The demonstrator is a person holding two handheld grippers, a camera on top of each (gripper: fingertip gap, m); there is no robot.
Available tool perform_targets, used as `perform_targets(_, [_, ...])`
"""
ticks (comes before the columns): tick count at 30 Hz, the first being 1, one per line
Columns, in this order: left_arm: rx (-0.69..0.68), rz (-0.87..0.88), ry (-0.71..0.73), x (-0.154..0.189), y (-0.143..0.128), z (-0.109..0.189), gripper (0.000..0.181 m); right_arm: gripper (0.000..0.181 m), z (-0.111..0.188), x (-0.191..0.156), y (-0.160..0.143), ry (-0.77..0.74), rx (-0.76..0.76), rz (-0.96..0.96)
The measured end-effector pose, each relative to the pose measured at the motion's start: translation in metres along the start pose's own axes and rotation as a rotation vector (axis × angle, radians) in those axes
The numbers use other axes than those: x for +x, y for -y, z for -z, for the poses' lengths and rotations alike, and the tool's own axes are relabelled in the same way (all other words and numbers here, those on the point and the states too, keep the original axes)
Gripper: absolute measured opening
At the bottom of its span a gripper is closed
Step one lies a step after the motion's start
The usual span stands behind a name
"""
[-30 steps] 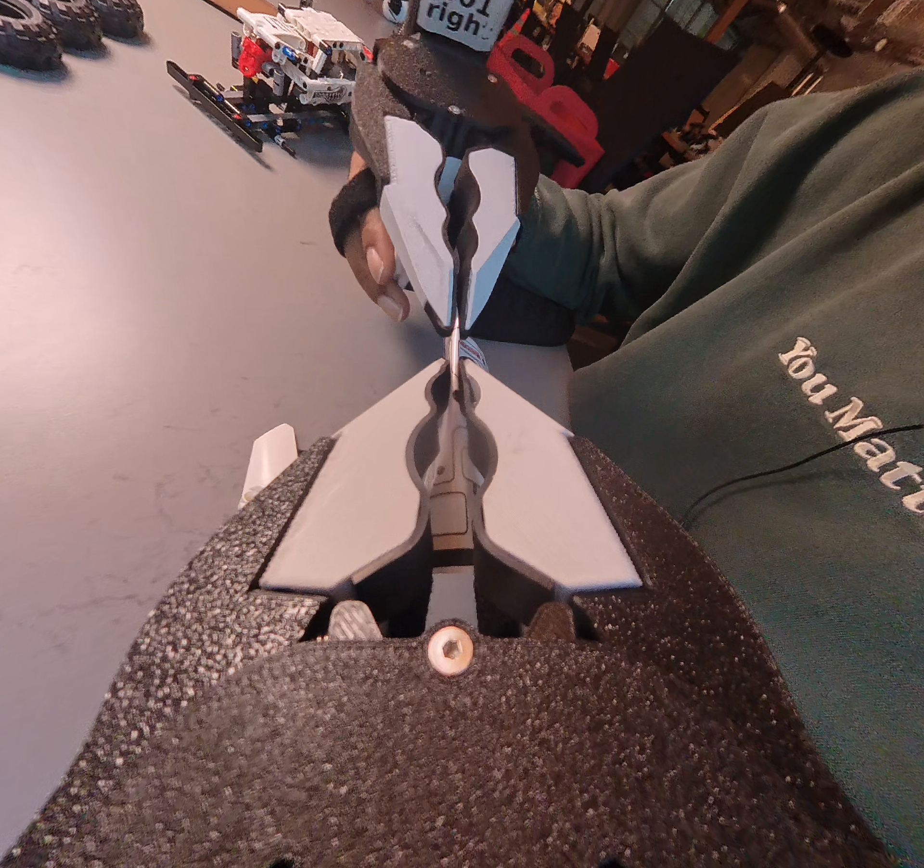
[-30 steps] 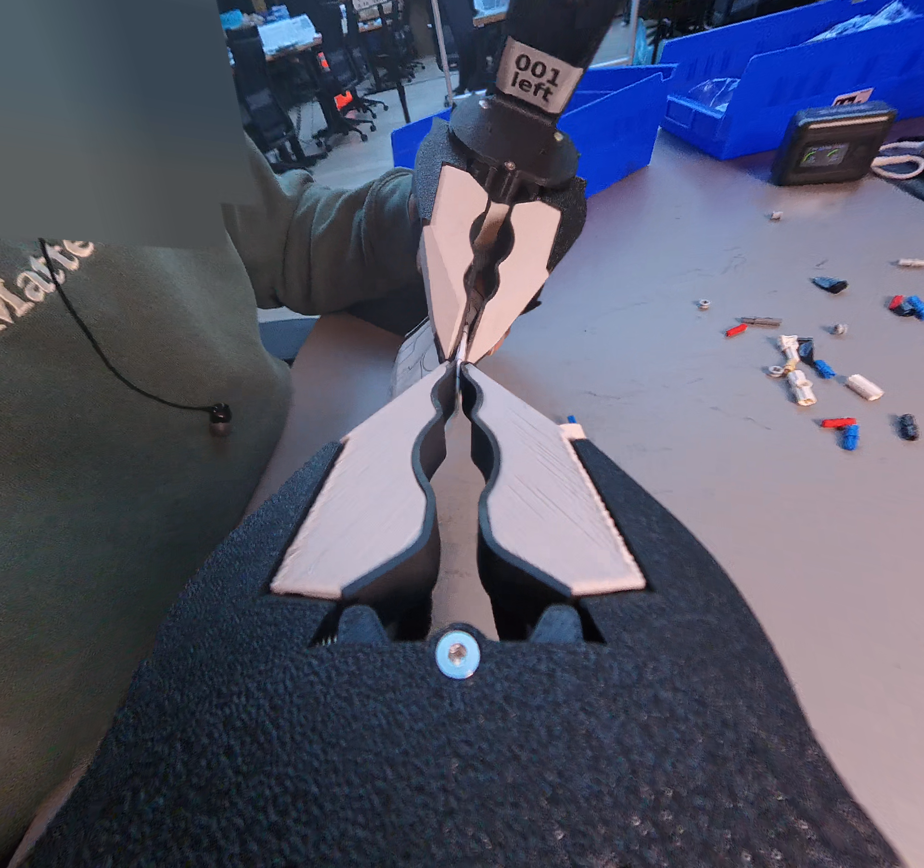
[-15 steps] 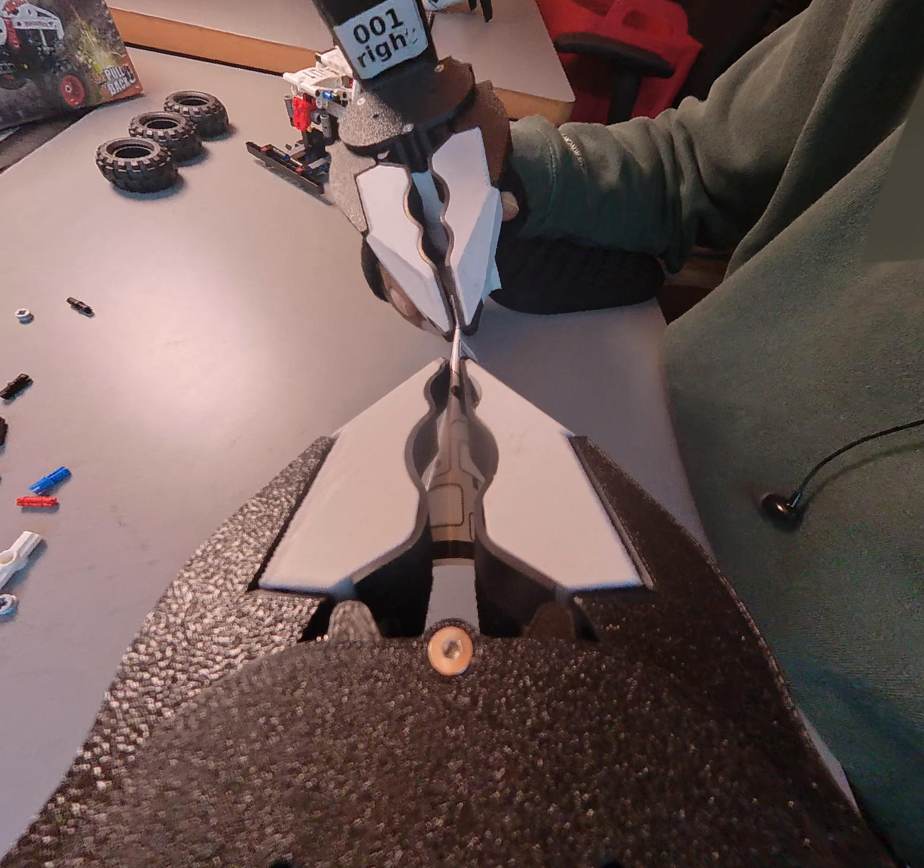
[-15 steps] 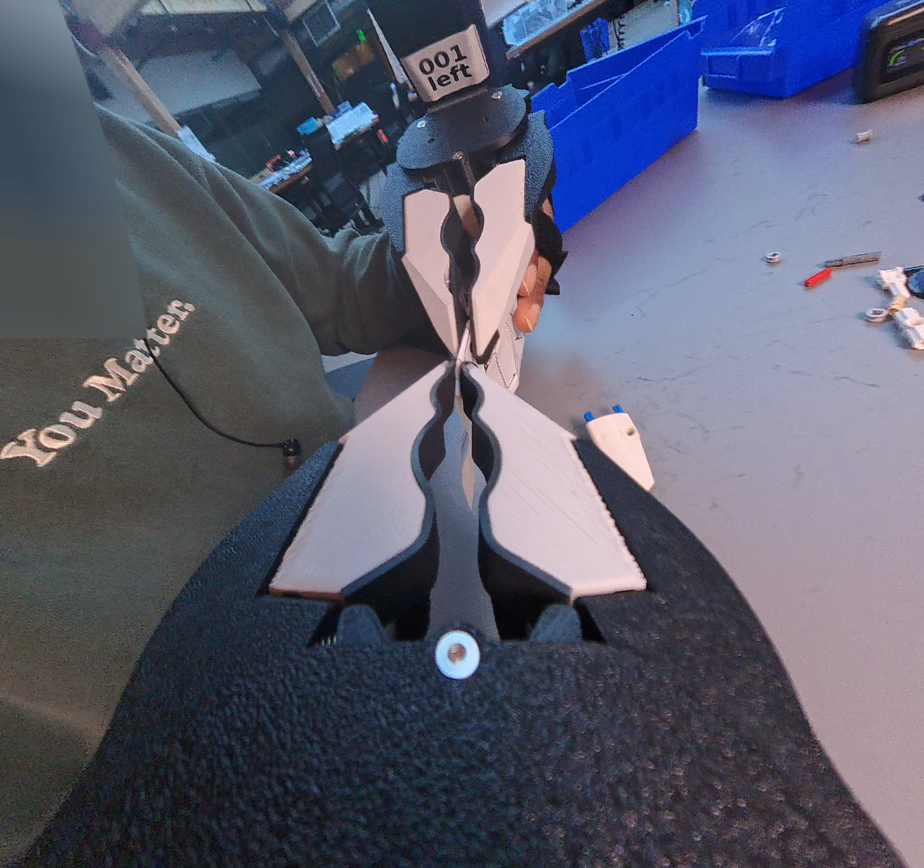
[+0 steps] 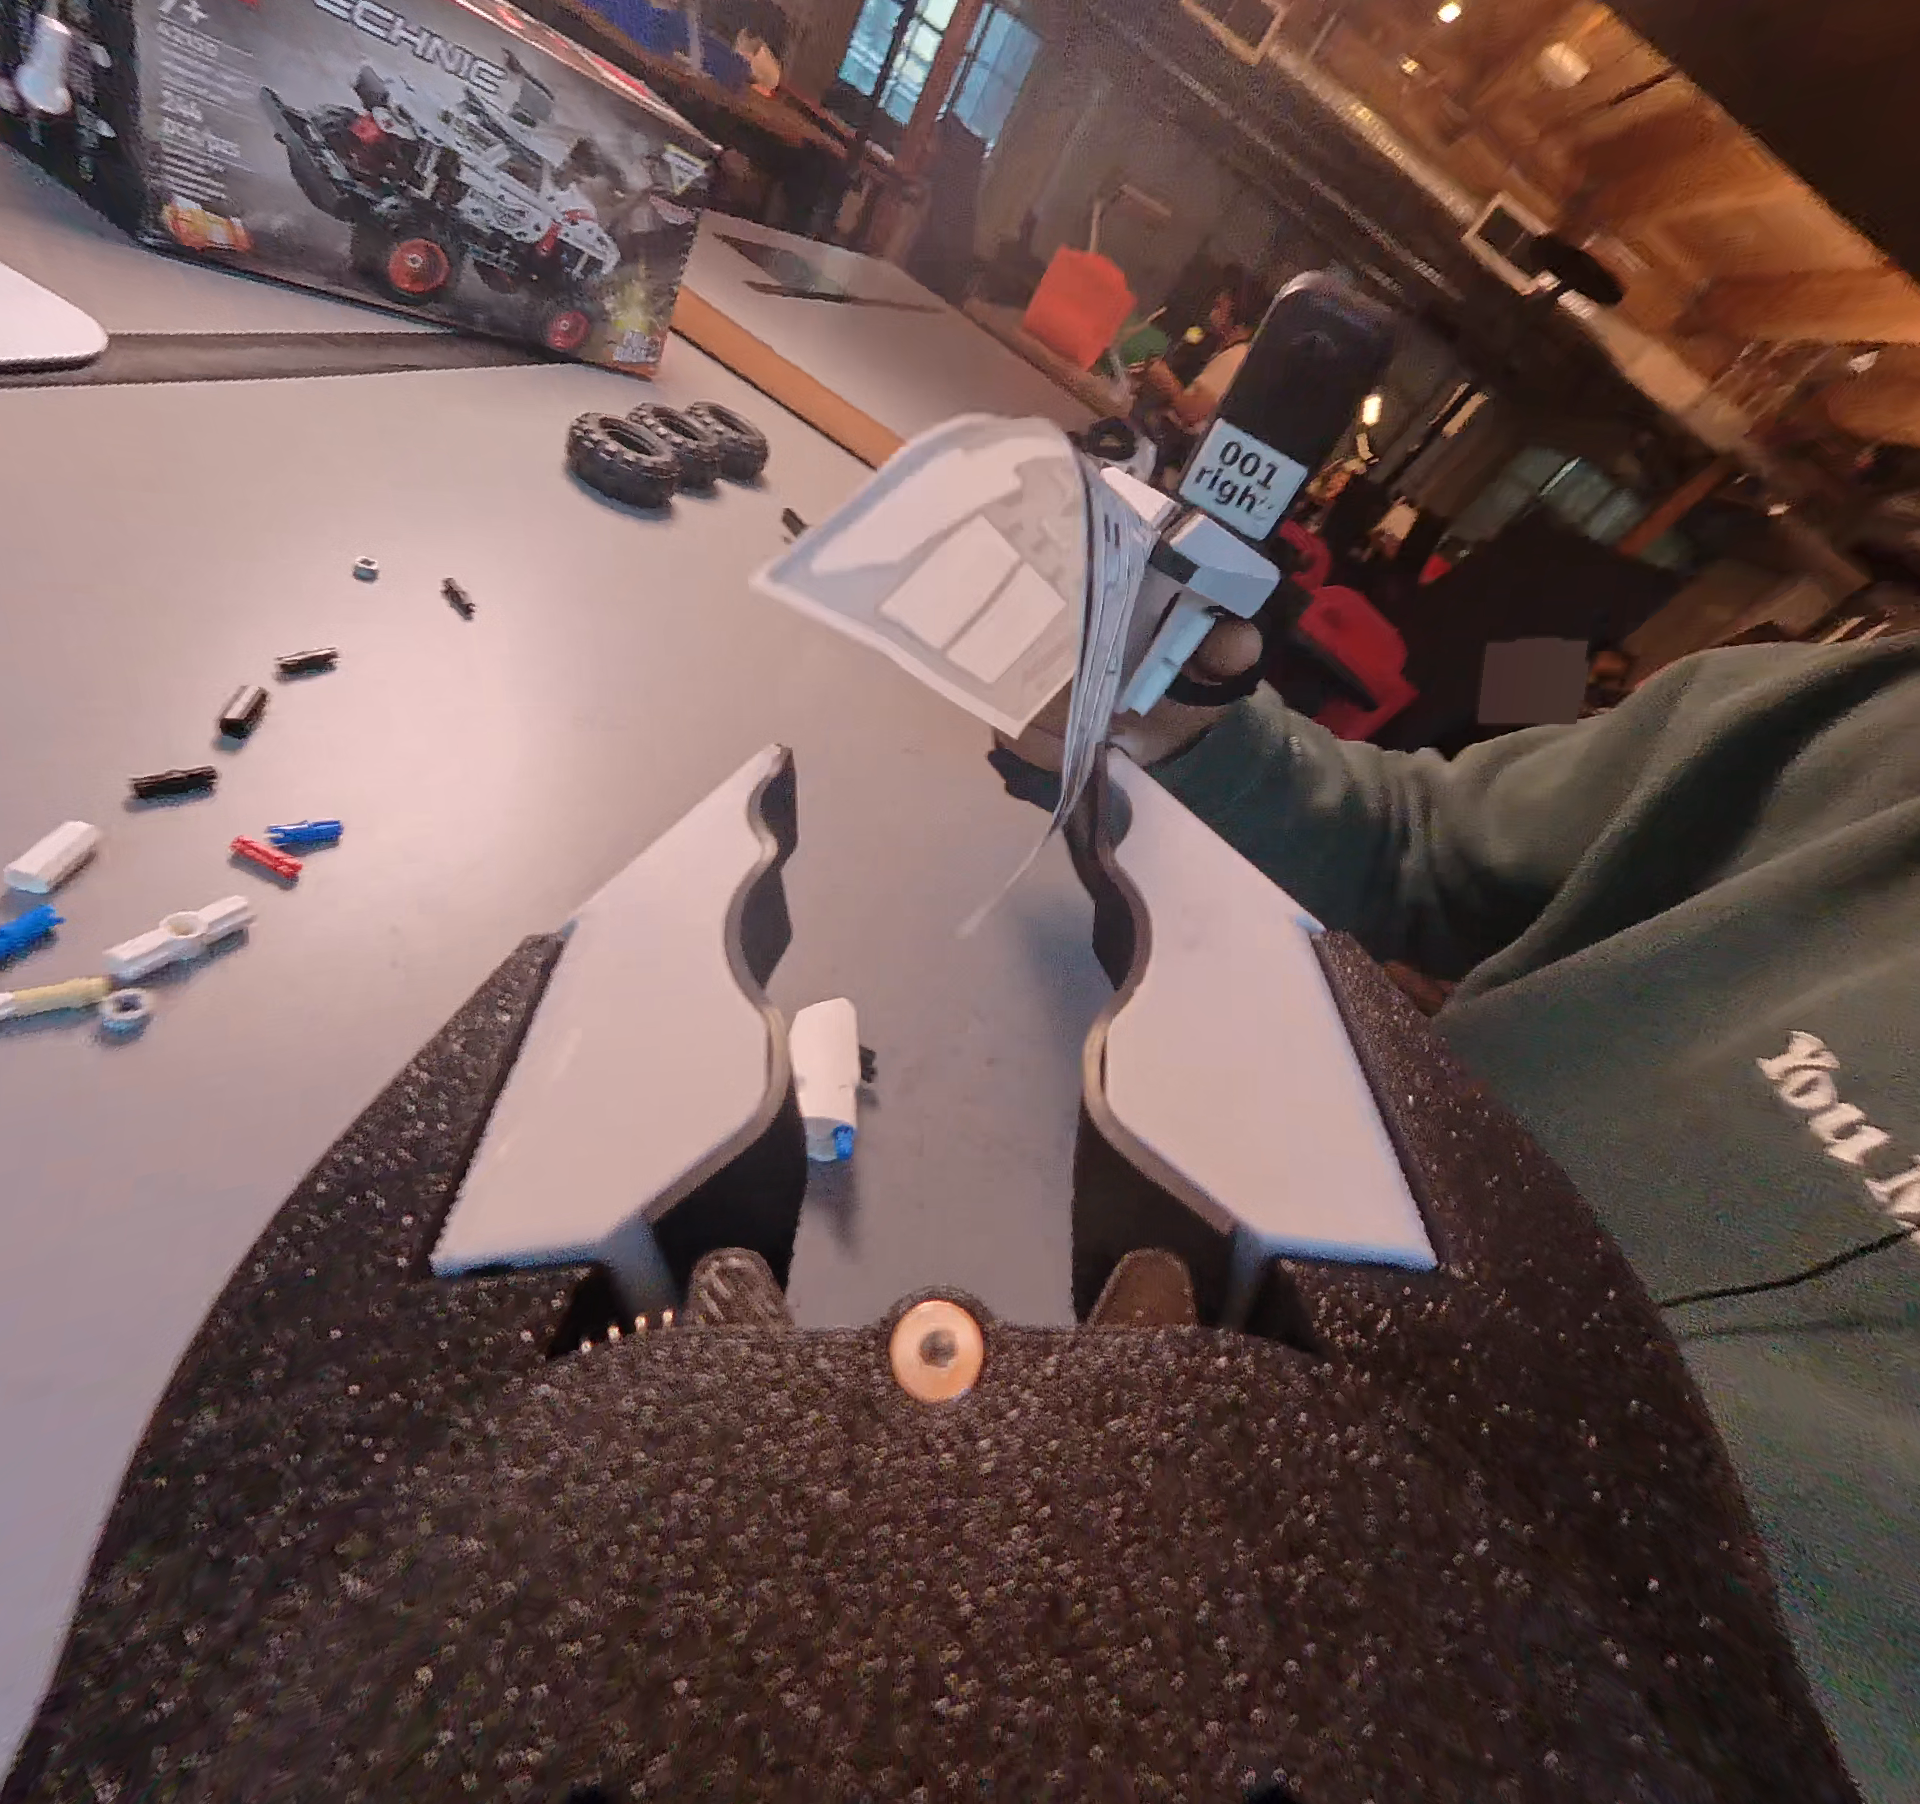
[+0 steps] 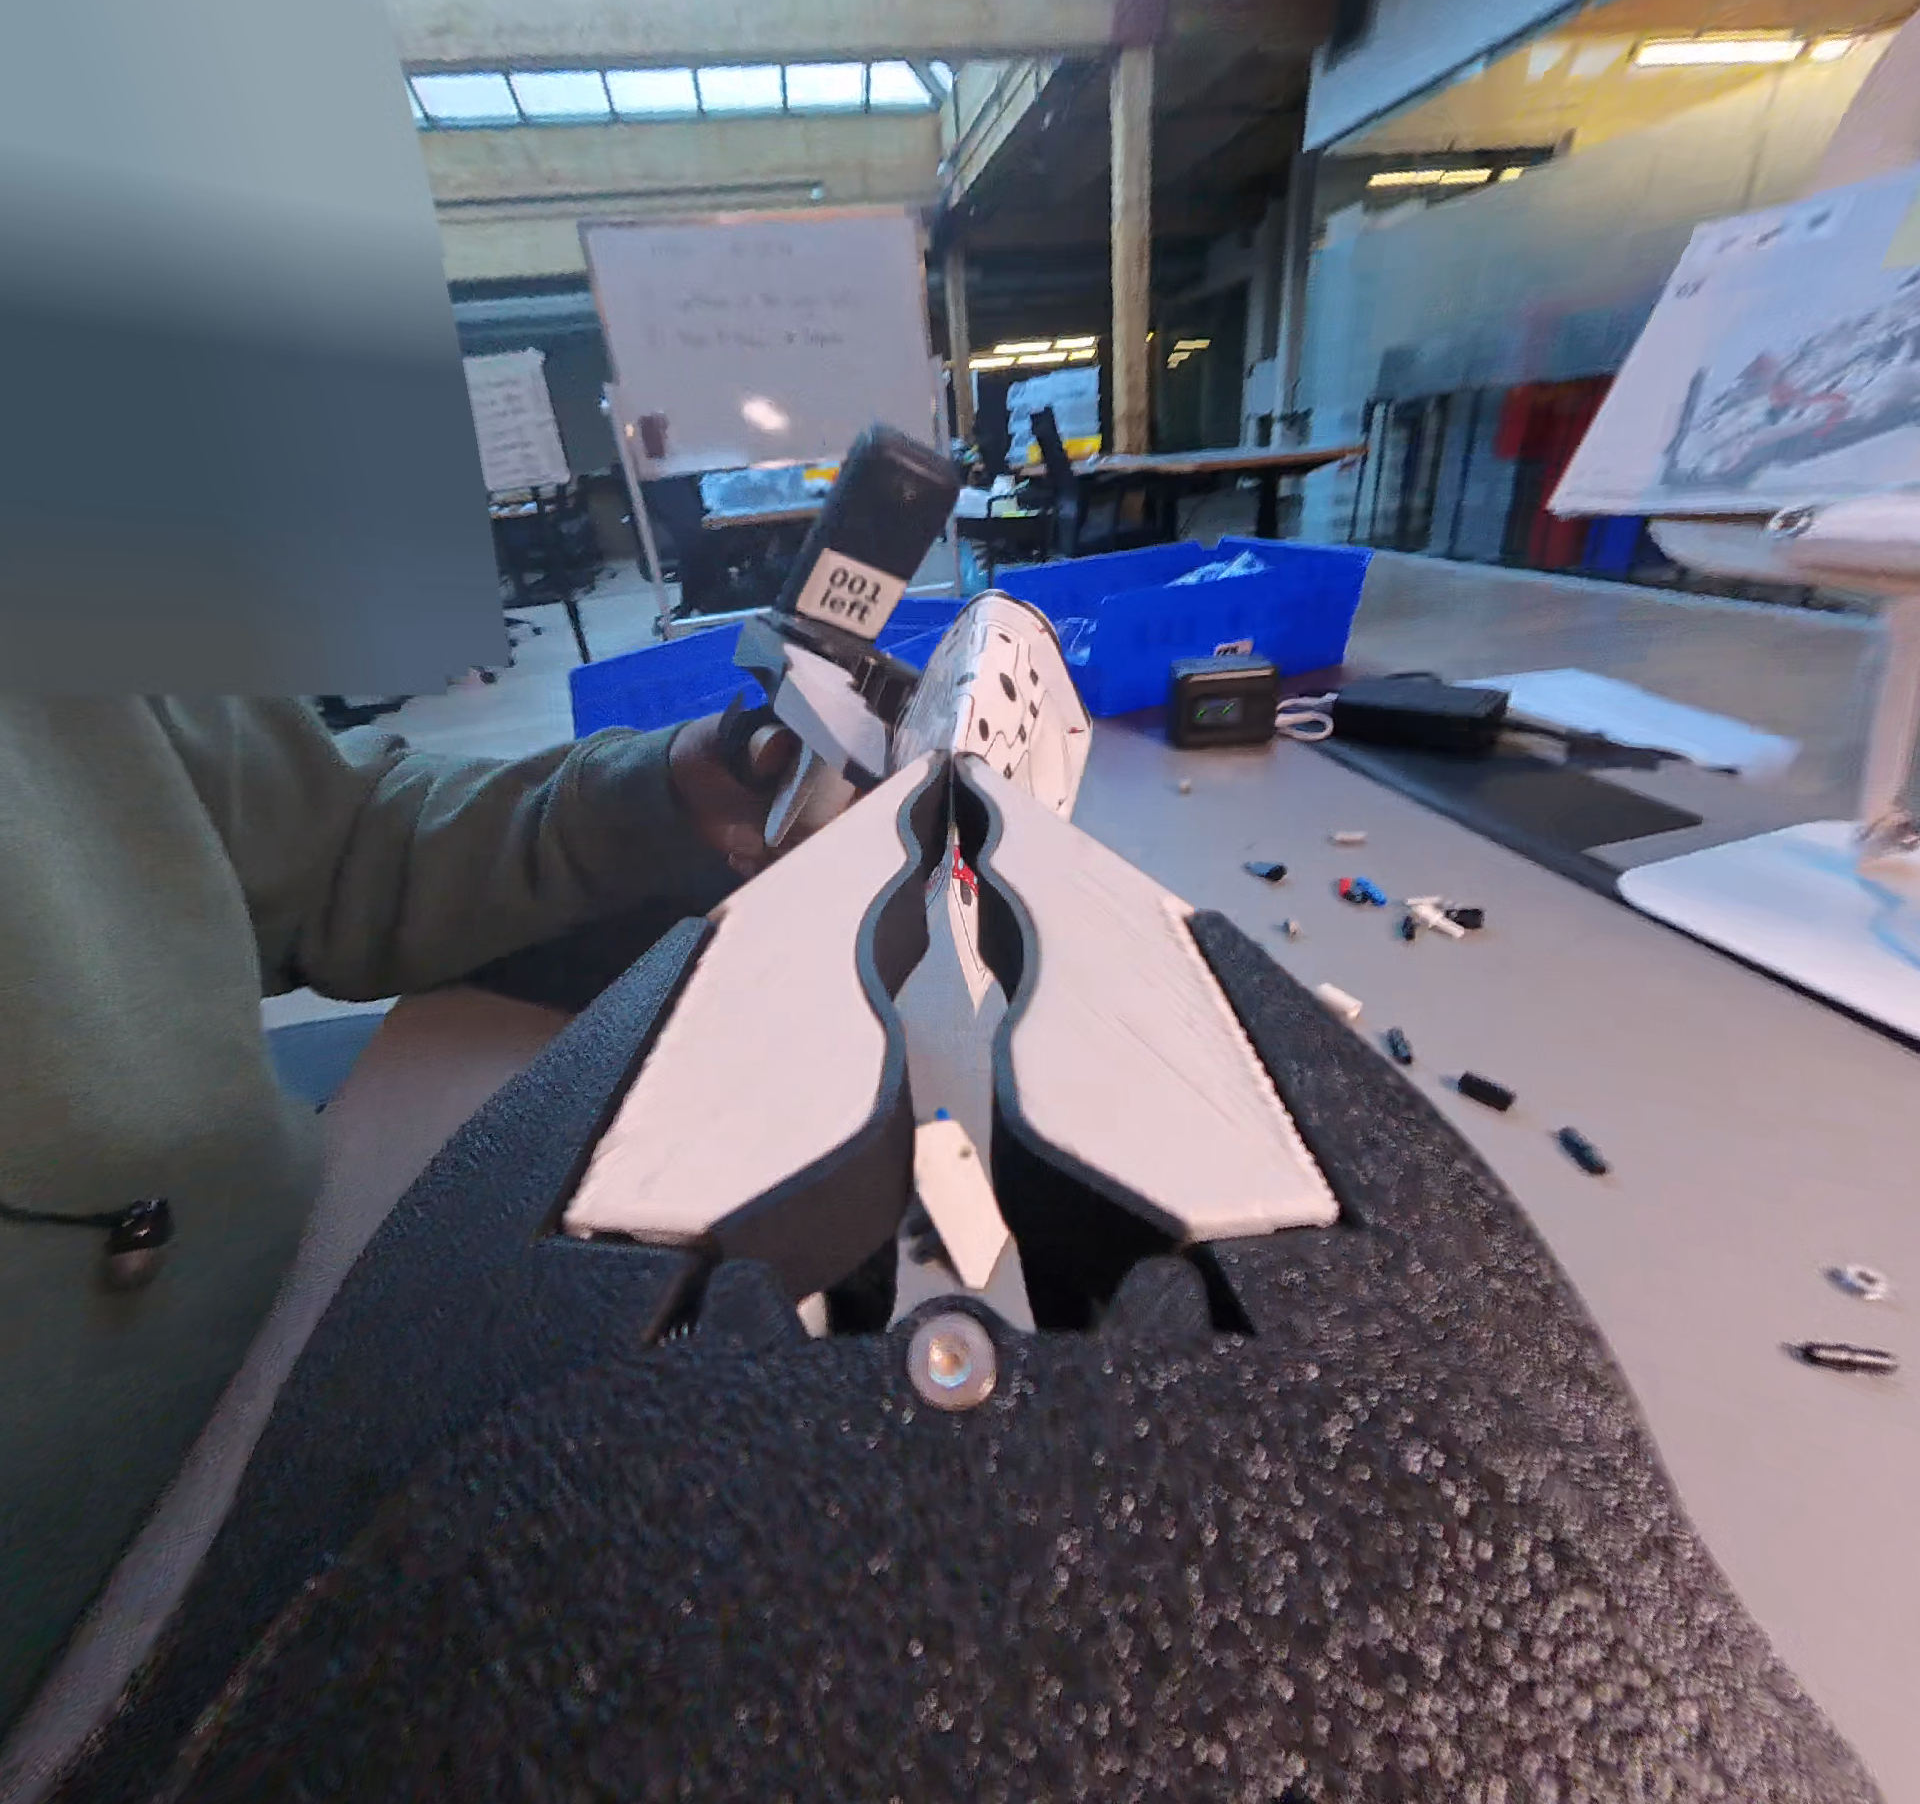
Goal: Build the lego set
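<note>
Jaws apart on left gripper [image 5: 940, 788], nothing between them. Right gripper [image 6: 951, 767] jaws clamped on sticker sheet [image 6: 1003, 705], held up above grey table [image 5: 468, 507]. White lego piece [image 5: 826, 1068] lies on table under left gripper. Three black tyres [image 5: 665, 445] near lego box [image 5: 395, 144].

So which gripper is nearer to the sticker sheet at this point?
Right. The right gripper is shut on the sticker sheet, holding it above the table. The left gripper is open just beside the sheet's lower edge, not gripping it.
</note>
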State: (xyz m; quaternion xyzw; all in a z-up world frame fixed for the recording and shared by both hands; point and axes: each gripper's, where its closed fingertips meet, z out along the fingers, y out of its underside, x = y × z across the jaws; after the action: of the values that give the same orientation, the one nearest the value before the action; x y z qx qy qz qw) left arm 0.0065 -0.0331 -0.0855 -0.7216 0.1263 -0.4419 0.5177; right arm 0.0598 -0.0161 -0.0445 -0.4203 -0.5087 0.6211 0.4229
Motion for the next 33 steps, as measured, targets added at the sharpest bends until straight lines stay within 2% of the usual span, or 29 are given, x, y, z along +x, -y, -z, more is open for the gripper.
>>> perform_targets(5, [0.071,0.028,-0.282,0.046,0.003,-0.010,0.042,0.000,-0.004,-0.005,0.015,-0.072,0.104,0.066])
perform_targets(7, [0.105,-0.003,-0.318,0.059,0.005,-0.015,0.037,0.000,-0.009,-0.009,0.014,-0.086,0.108,0.079])
perform_targets(12, [0.184,-0.040,-0.293,0.063,0.013,-0.020,0.026,0.002,-0.023,-0.022,-0.003,-0.078,0.049,0.136])
perform_targets(16, [0.177,-0.111,-0.235,0.057,0.012,-0.013,0.000,0.004,-0.026,-0.029,-0.011,-0.044,-0.002,0.162])
perform_targets(23, [0.072,-0.322,-0.140,0.056,0.002,-0.012,0.000,0.003,-0.024,-0.032,-0.021,0.001,-0.089,0.192])
perform_targets(33, [-0.031,-0.425,-0.099,0.052,-0.014,-0.017,0.000,0.003,-0.020,-0.034,-0.039,0.016,-0.217,0.314])
